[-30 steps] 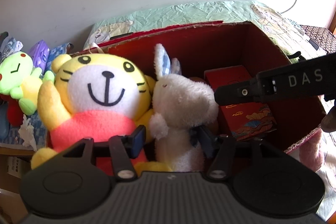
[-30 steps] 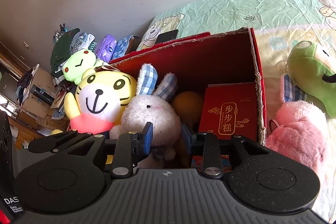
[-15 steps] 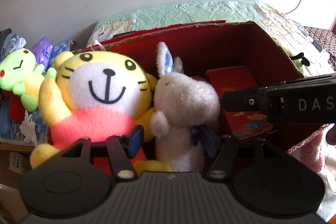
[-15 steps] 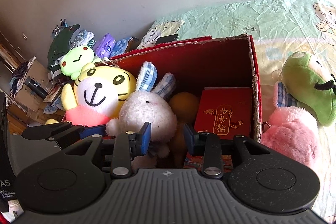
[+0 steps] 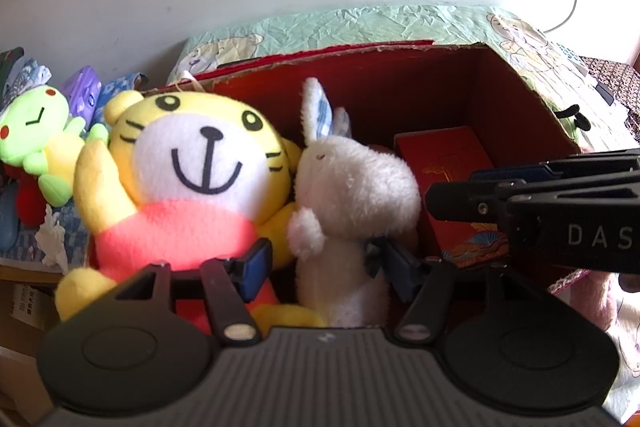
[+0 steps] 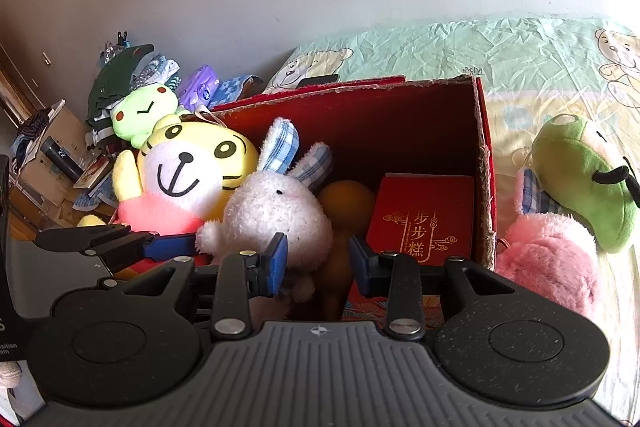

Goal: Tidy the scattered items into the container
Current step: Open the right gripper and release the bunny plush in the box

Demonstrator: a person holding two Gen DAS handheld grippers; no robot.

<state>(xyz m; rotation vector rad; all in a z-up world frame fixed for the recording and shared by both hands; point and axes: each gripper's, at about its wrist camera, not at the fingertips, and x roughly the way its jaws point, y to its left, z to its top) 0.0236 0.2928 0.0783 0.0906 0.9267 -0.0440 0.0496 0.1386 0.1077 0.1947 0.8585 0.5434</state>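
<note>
step: looks like the drop-off bit. The bunny (image 6: 276, 215) and the tiger (image 6: 188, 183) are both sitting in the red box (image 6: 482, 163) on the bed (image 6: 520, 59), leaning on each other at the left end, tiger poking up over the rim.

left hand-held gripper (image 5: 320, 263): jaws have just been opening, partly apart now. Bunny's body sits between them, with the tiger's leg in there too. I'd say it's let go, since the left pad is clear of the bunny and only brushing the tiger, though the right pad is right up against the fur, so not 100% sure.

right hand-held gripper (image 6: 318, 267): partly open, nothing squeezed. Left pad sits in front of the bunny's side; I can't tell if it touches. Behind the gap there's just the orange toy (image 6: 344, 203) down in the box.

also in the box: a red gift box (image 6: 424, 219) at the right end.

still out: pink plush (image 6: 548, 255) and green plush (image 6: 584, 175) on the bed just past the box's right wall.

next move: my guess is back both grippers up out of the box without snagging the bunny, then swing the right one over the wall to the pink plush, open wide, it's fat and squishy.

risk: tiger is perched high, a nudge could tip it over the rim.
</note>
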